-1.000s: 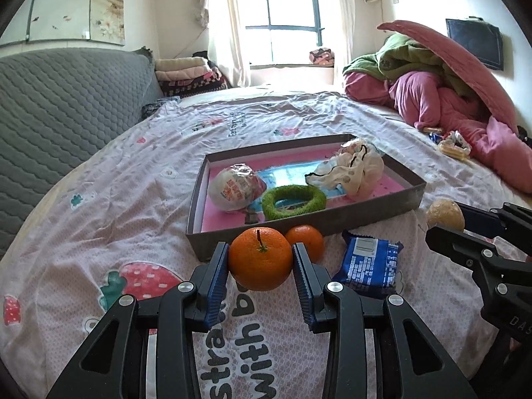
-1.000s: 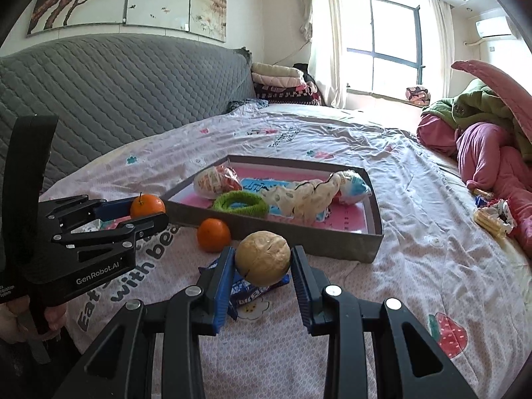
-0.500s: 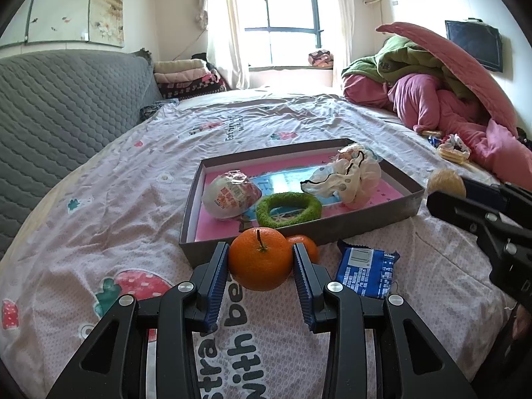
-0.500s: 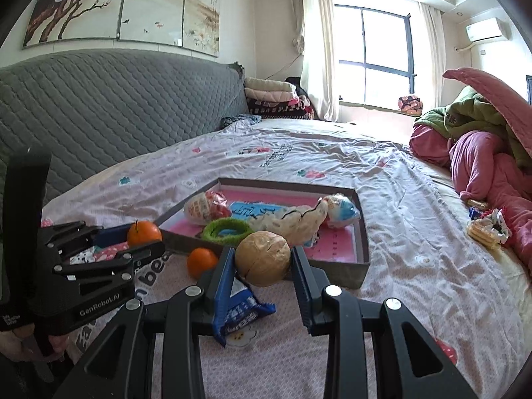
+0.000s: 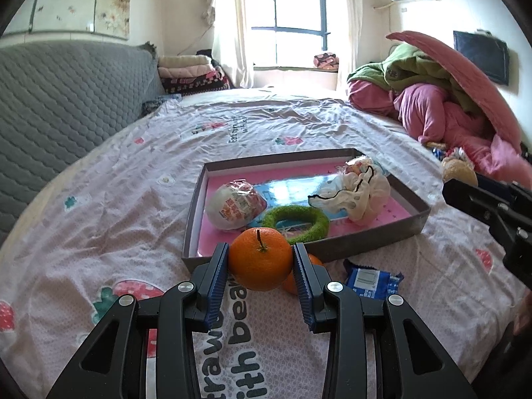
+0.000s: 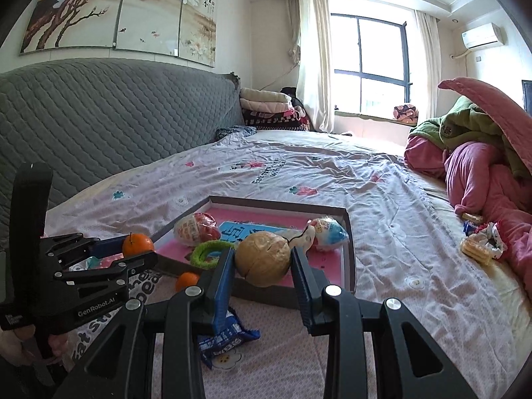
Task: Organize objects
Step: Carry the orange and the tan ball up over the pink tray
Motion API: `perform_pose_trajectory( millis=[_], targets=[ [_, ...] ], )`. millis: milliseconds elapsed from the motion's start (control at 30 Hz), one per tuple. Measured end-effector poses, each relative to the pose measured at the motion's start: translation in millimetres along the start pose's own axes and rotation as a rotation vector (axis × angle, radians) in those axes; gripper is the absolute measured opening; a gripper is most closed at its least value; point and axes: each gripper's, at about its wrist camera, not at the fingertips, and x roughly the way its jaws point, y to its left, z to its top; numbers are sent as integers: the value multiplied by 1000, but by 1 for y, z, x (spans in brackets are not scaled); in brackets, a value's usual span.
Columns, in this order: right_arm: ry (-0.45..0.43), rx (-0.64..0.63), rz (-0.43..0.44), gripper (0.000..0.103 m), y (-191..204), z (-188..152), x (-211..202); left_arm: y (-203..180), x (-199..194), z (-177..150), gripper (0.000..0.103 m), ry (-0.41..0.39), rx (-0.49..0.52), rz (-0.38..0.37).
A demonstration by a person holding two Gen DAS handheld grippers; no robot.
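My left gripper is shut on an orange and holds it above the bed, just before the near wall of a grey box with a pink floor. My right gripper is shut on a tan walnut, raised over the box's near edge. In the box lie a wrapped egg toy, a green ring and a white cloth bundle. A second orange and a blue snack packet lie on the sheet before the box.
A grey quilted headboard runs along the left. A heap of pink and green bedding fills the right side. Small snack packs lie by that heap. Folded blankets are stacked near the window.
Both grippers have risen with their loads. The box and the loose orange and packet now sit lower and farther in both views.
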Motion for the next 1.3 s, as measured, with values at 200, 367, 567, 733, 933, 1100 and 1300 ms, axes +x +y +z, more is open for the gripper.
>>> perform_pose_trajectory(
  millis=[200, 367, 567, 733, 933, 1100, 1300],
  targets=[
    [-6, -1, 0, 35, -3, 6, 4, 9, 7, 5, 39, 11, -31, 8],
    [-13, 0, -4, 35, -5, 11, 8, 13, 14, 15, 39, -3, -35, 22],
    [-22, -4, -7, 35, -6, 16, 10, 15, 24, 24, 39, -12, -26, 43],
    [-28, -5, -10, 35, -8, 21, 13, 15, 29, 30, 39, -14, -17, 47],
    [-37, -11, -19, 35, -9, 31, 22, 15, 32, 36, 39, -25, -7, 51],
    [-48, -9, -28, 35, -11, 37, 30, 16, 36, 40, 39, -31, -3, 52],
    [-55, -13, -30, 35, -12, 43, 38, 20, 39, 47, 39, -42, -8, 54]
  ],
)
